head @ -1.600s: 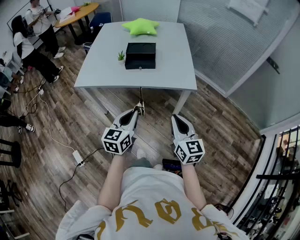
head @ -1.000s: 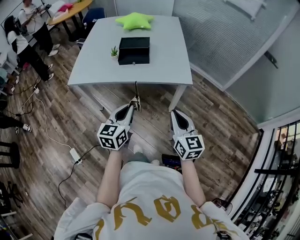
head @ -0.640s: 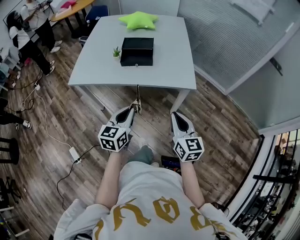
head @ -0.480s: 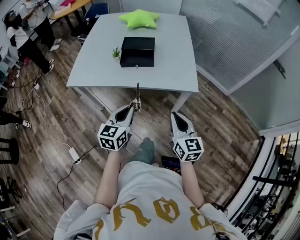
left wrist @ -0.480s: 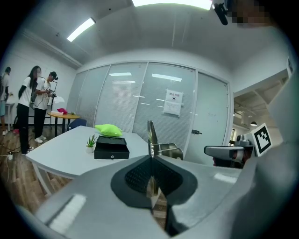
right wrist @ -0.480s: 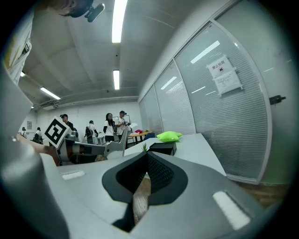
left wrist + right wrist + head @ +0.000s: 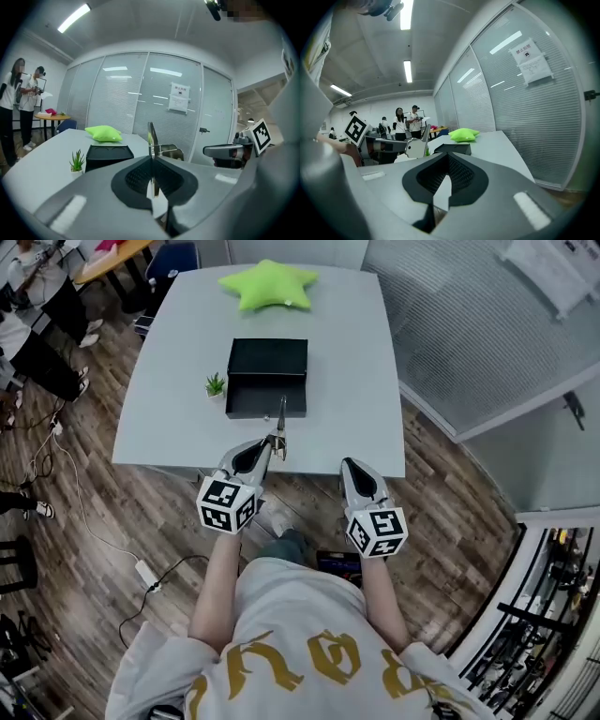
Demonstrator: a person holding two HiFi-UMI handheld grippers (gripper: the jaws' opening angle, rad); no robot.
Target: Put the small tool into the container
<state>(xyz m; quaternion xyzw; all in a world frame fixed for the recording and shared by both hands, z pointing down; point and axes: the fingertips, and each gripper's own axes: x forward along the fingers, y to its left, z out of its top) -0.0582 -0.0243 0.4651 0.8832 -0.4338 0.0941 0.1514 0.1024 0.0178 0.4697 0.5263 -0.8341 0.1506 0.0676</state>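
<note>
A black open box, the container (image 7: 267,376), stands on the grey table (image 7: 347,381); it also shows in the left gripper view (image 7: 108,157). My left gripper (image 7: 270,442) is shut on a small thin metal tool (image 7: 281,420), which sticks out over the table's near edge and reaches the container's front wall. In the left gripper view the tool (image 7: 151,138) stands upright between the closed jaws. My right gripper (image 7: 350,466) hangs at the table's near edge, to the right of the container, shut and holding nothing.
A tiny potted plant (image 7: 216,385) stands to the left of the container. A green star cushion (image 7: 267,287) lies at the table's far end. People stand by another table at the far left (image 7: 37,296). A glass wall (image 7: 487,324) runs along the right.
The table has come much closer as the person stepped up to it. Both grippers, earlier over the wooden floor, now reach the table's near edge, and the tool tip reaches the container.
</note>
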